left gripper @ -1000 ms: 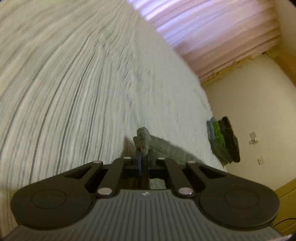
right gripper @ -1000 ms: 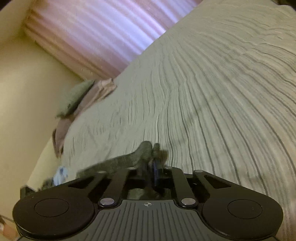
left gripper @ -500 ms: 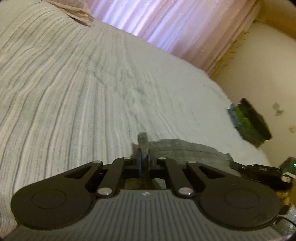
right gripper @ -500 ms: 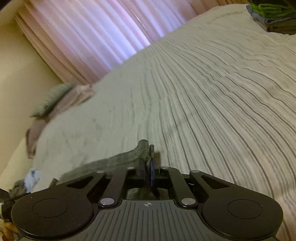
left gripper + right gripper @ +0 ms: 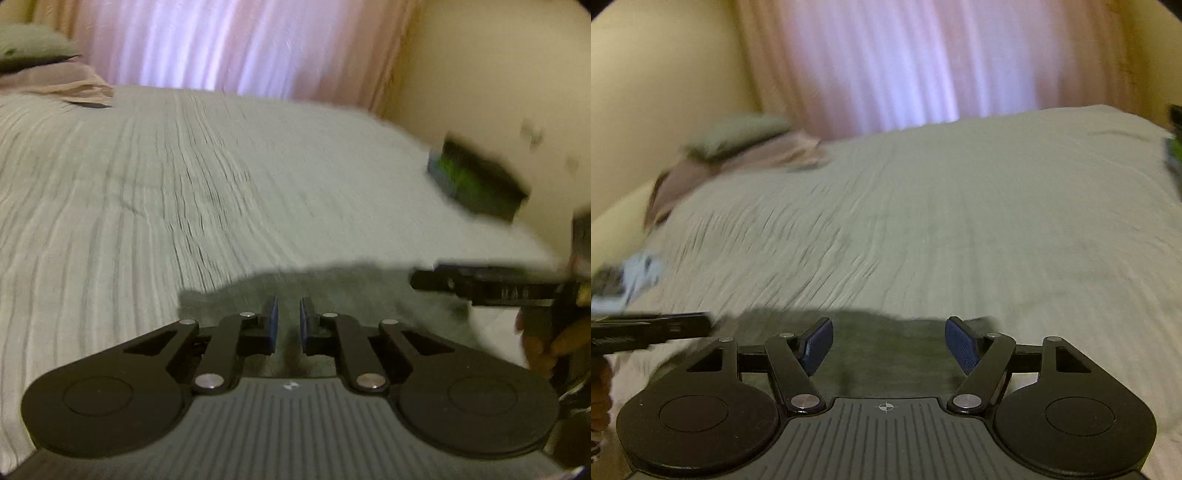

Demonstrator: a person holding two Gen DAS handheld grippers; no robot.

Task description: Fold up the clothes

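Observation:
A grey garment (image 5: 354,288) lies flat on the striped bedspread (image 5: 184,184), just beyond both grippers. My left gripper (image 5: 289,301) hovers over its near edge; the jaws are opening, a narrow gap shows between the blue pads (image 5: 272,325), and no cloth is pinched. My right gripper (image 5: 889,325) stands over the same garment (image 5: 886,354) with its jaws opening wide and nothing between them. Each gripper shows in the other's view: the right gripper (image 5: 480,288) at the right edge with a hand behind it, the left gripper (image 5: 653,328) at the left edge.
A stack of folded clothes (image 5: 476,181), dark with green, sits at the bed's far right edge by the wall. Pillows (image 5: 738,140) lie at the far left by the pink curtain (image 5: 923,62). Striped bedspread stretches beyond the garment. Both views are motion-blurred.
Both grippers were shut on bunched ends of the grey garment and have let go; it now lies flat. Both views have rolled to level, and the right jaws spread wide.

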